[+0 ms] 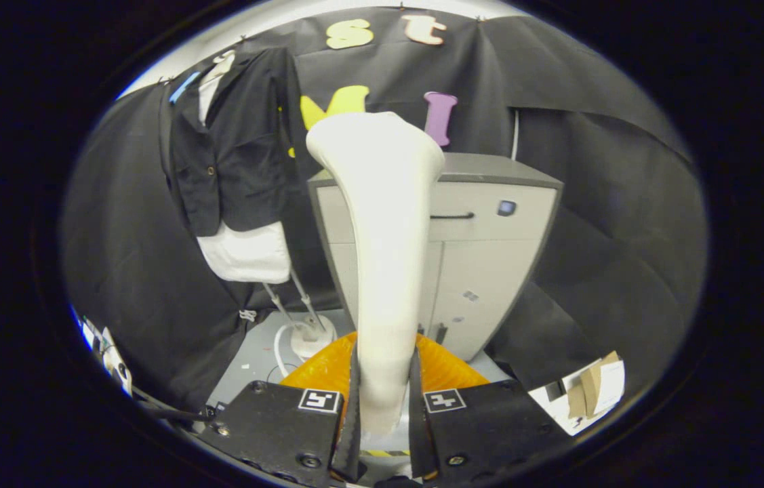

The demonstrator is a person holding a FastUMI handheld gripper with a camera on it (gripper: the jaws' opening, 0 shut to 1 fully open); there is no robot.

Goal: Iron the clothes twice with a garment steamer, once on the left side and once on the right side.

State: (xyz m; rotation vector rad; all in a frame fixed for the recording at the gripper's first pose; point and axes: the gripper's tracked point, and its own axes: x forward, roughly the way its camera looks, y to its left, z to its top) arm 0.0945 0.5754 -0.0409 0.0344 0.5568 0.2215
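Gripper view: the steamer head [382, 257] is seen standing up between the two fingers, its handle clamped by both of them near its lower end, so the gripper [384, 407] is closed on it with only the handle's width left between the jaws. The long axis of the steamer head runs straight ahead along the fingers, and its flared nozzle end is carried well beyond the fingertips, pointed up and forward.

The garment to be ironed, a black jacket [236, 146] worn over a white shirt [246, 254], is hung on a slanted stand [300, 298] ahead and to the left of the nozzle. It is well apart from the nozzle; no contact is made between them. Its front faces the gripper, with a row of buttons seen down the near edge.

A grey cabinet [483, 251] stands directly behind the steamer head, and the orange base [327, 369] of the steamer is seen just ahead of the fingers, low on the floor [253, 352]. Some cardboard scraps [595, 390] lie to the right.

It is judged that neither pass has been started. The coming move is expected to turn on swinging the nozzle leftward and forward until its face is set against the jacket's cloth.
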